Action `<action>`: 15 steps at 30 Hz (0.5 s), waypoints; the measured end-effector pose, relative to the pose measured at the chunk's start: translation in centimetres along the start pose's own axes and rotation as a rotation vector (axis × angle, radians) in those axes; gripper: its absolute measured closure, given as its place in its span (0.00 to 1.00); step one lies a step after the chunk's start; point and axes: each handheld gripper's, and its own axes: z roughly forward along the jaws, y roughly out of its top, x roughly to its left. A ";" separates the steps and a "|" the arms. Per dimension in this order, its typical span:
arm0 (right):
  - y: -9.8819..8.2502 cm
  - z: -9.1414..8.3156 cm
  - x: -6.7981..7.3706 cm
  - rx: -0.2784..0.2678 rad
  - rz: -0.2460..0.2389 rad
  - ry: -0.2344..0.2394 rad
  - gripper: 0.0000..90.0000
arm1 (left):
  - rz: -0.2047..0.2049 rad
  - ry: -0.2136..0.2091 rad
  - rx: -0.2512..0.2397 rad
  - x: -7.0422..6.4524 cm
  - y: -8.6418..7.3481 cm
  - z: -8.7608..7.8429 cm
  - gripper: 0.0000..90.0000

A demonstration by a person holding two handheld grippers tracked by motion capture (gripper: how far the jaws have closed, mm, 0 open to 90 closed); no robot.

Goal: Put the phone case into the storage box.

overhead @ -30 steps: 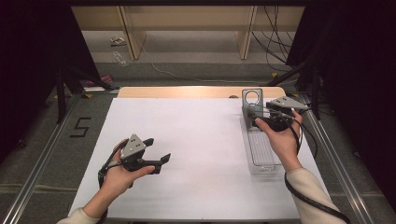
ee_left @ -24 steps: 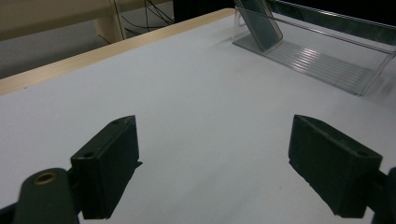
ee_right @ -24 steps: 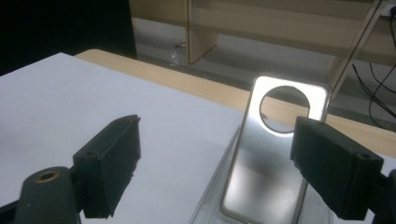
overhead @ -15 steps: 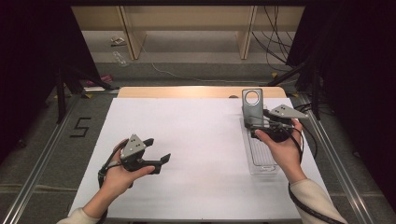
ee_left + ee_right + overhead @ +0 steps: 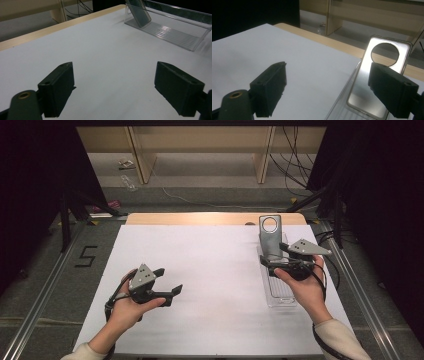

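1. High view: you are working at the far right of the white table top (image 5: 215, 270), where the grey metal plate with a round hole near its top (image 5: 270, 240) is standing upright at the far end of the clear plastic ribbed tray (image 5: 278, 290). By my reading the plate is already placed, so little looks left to do beyond clearing the hand. Your right gripper (image 5: 280, 262) is hovering over the tray just in front of the plate, holding nothing. Your left gripper (image 5: 167, 282) is waiting well apart, over bare table.

2. Left gripper view: its jaws are standing wide apart with nothing but white surface between them. The tray (image 5: 172, 30) and the leaning plate (image 5: 138, 12) are lying far off at the upper right.

3. Right gripper view: its jaws are also spread wide and gripping nothing. The plate (image 5: 372, 85) is standing just behind the right-hand jaw, tilted slightly back in the tray; whether that jaw is touching it, I cannot tell.
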 end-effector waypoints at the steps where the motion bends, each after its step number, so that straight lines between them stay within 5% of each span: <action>1: -0.1 -0.1 0.0 -0.002 -0.003 0.005 0.18 | 0.000 0.000 0.000 0.0 0.0 0.0 0.18; 15: -1.0 -1.0 1.1 -0.002 -0.016 0.070 0.18 | 0.004 -0.002 -0.002 -0.2 0.0 0.0 0.18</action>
